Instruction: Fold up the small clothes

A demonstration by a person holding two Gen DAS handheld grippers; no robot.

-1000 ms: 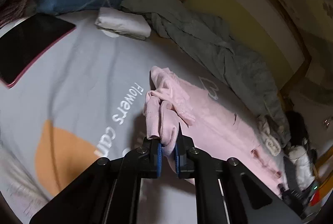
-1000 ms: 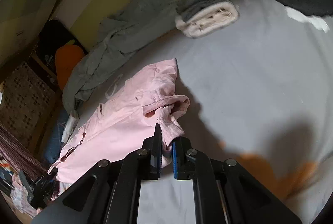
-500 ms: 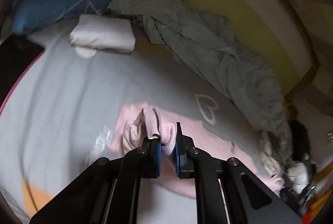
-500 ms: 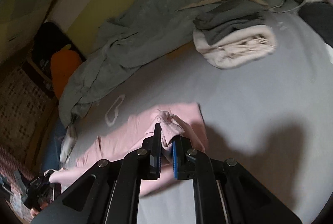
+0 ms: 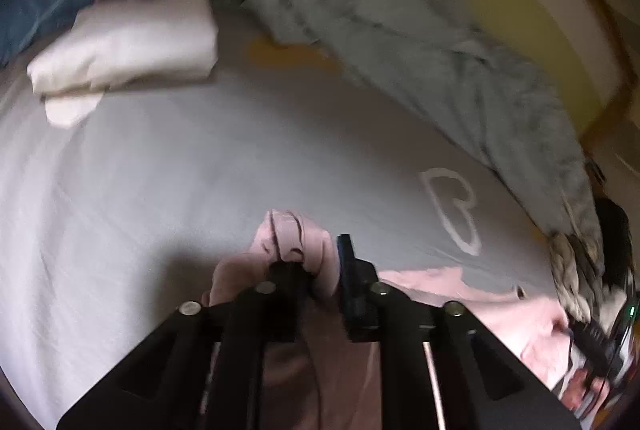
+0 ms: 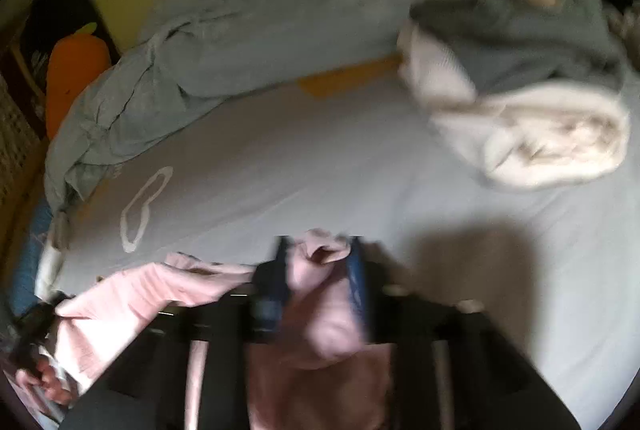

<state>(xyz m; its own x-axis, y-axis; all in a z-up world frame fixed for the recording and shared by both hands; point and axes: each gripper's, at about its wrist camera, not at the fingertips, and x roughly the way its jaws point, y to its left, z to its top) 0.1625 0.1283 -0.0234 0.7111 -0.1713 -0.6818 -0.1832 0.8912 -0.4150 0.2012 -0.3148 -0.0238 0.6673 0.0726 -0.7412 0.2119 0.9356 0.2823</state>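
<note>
Pink garment (image 5: 296, 242) lay on the grey bed sheet (image 5: 160, 190), a bunched corner of it standing between each pair of jaws. The left gripper (image 5: 316, 262) had just been opening, its jaws released enough that cloth still sat in the gap but was no longer pinched. The right gripper (image 6: 320, 258) had also just been opening, its jaws spread wide with a pink fold (image 6: 320, 290) loose between them. The risk from here, judging by the blurred frames, was that the freed corners would catch on a pad as the grippers pulled away, dragging the fold open, or that the bunched cloth would slump out of line. Counted in view: one pink garment, two grippers, one folded white item (image 5: 128, 38) at the left, one rolled grey-and-cream bundle (image 6: 540, 126) at the right, one crumpled grey-green blanket (image 5: 400, 30) along the bed's far edge, one orange cushion (image 6: 72, 70), and one white heart outline (image 5: 452, 210) printed on the sheet.
</note>
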